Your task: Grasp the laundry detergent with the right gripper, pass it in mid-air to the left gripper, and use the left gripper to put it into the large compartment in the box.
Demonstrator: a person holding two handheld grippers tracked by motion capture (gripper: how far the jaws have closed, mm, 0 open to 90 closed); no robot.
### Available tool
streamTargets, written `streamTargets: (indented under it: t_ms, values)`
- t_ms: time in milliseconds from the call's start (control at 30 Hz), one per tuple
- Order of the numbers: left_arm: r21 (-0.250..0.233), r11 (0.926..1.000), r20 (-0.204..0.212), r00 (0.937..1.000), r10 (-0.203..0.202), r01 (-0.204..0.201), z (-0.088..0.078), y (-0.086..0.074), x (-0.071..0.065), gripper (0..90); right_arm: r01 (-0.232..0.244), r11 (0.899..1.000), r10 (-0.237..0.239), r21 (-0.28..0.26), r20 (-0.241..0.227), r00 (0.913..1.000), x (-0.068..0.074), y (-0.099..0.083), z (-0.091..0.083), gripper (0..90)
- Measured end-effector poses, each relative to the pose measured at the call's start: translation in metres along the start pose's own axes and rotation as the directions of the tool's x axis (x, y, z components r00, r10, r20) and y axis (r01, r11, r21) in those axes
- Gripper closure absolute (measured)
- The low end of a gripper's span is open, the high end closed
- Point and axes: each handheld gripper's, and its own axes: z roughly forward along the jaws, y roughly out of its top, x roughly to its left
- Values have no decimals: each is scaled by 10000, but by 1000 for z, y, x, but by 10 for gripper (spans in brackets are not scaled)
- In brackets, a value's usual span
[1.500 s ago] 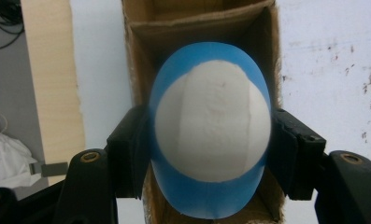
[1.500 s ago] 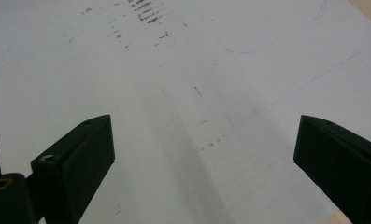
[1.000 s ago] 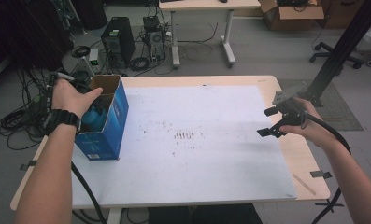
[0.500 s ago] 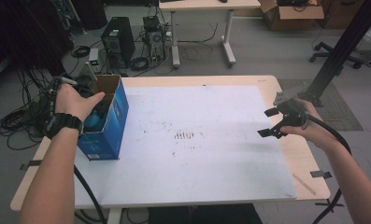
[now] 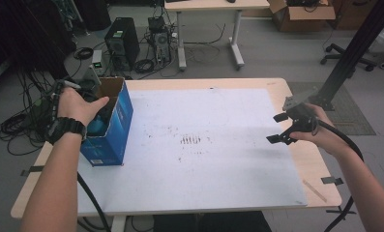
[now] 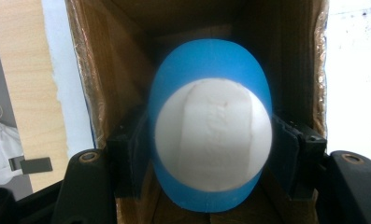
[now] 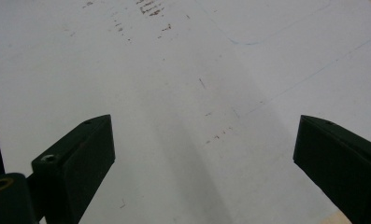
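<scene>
Scene: a person at a table (image 5: 218, 83) covered by a white sheet (image 5: 204, 145), a gripper in each hand.
Left gripper (image 6: 211, 154): reaching down into an open blue cardboard box (image 5: 113, 126) at the table's left edge, its fingers (image 6: 127, 154) pinching a blue-and-white egg-shaped object (image 6: 212, 126) from both sides.
Object's place: inside the box, between its brown inner walls, low in the opening.
Right gripper (image 5: 282, 129): held above the sheet's right side, fingers (image 7: 82, 149) spread wide with nothing between them.
Progress: the grasp looks made; judging by the pictures, lifting the object out of the box or releasing it there remains.
Right hand's part: apparently waiting, well apart from the box.
</scene>
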Motion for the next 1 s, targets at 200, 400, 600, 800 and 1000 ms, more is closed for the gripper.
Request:
streamTargets:
  t_ms: [200,400,600,800,1000]
  values:
    - [-23,10000,108,9999,51,-51,-1,0,-2,367,13,10000,-13,9,-26,10000,1,-1,-1,57]
    - [-69,9998,66,9998,170,-170,-6,-1,-6,324,18,10000,-18,13,-38,10000,2,-1,-2,57]
    - [-246,9989,-29,9992,409,-409,-24,0,-10,310,71,10000,-71,-27,-65,10000,3,-1,-4,57]
    - [-515,9954,-211,9966,796,-806,-50,2,-22,291,67,9999,-68,-104,-27,10000,2,0,-8,57]
    - [-682,9870,-152,9894,1445,-1452,-72,5,-44,245,132,9999,-132,-100,1,9999,5,2,-12,57]
